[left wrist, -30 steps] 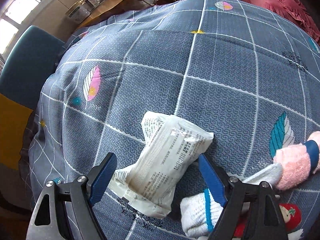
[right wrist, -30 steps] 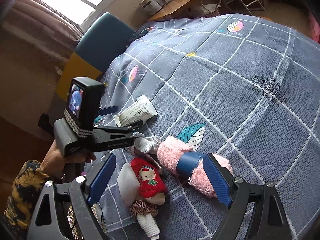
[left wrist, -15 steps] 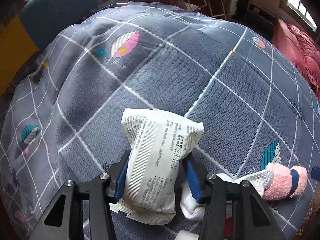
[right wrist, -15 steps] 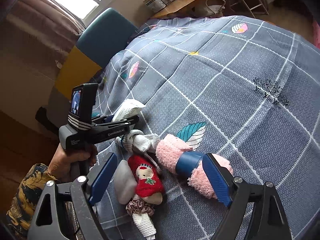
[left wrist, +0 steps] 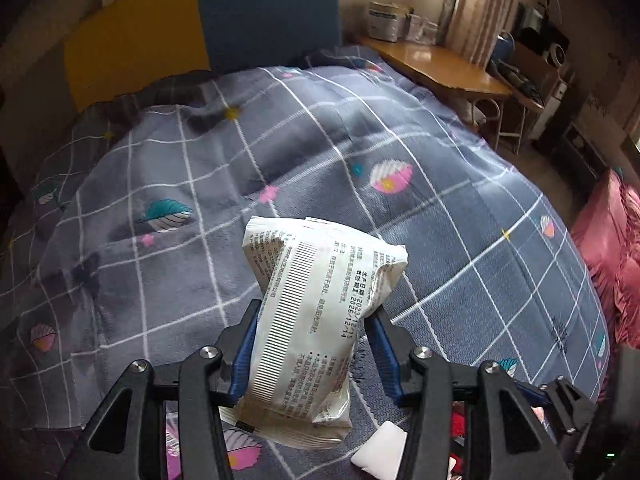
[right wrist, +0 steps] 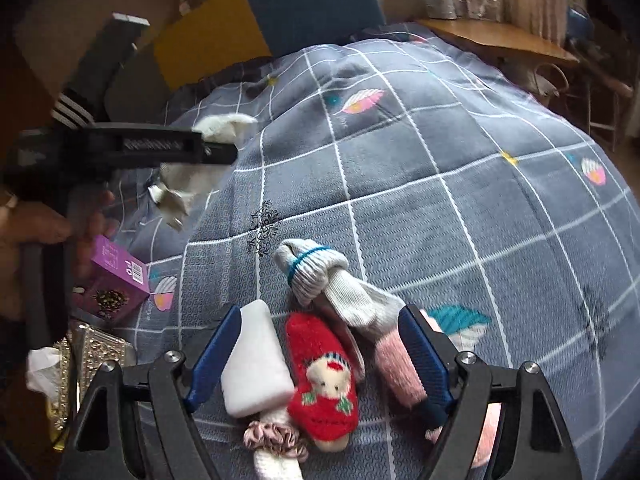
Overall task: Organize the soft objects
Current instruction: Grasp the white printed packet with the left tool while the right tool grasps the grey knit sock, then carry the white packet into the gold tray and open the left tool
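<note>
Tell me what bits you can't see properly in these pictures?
- White printed plastic packet: its lower end is hidden behind the left hand-held gripper in the left wrist view; in the right wrist view it is blurred.
- Pink fluffy rolled sock: partly covered by a finger of the right hand-held gripper.
- Purple cardboard box: its lettering is too small and blurred to read.

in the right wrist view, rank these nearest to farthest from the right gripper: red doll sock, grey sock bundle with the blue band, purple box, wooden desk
1. red doll sock, lying between the open fingers of the right gripper.
2. grey sock bundle, just beyond the fingertips, near centre.
3. purple box, off to the left by the bed edge.
4. wooden desk, far upper right past the bed.
</note>
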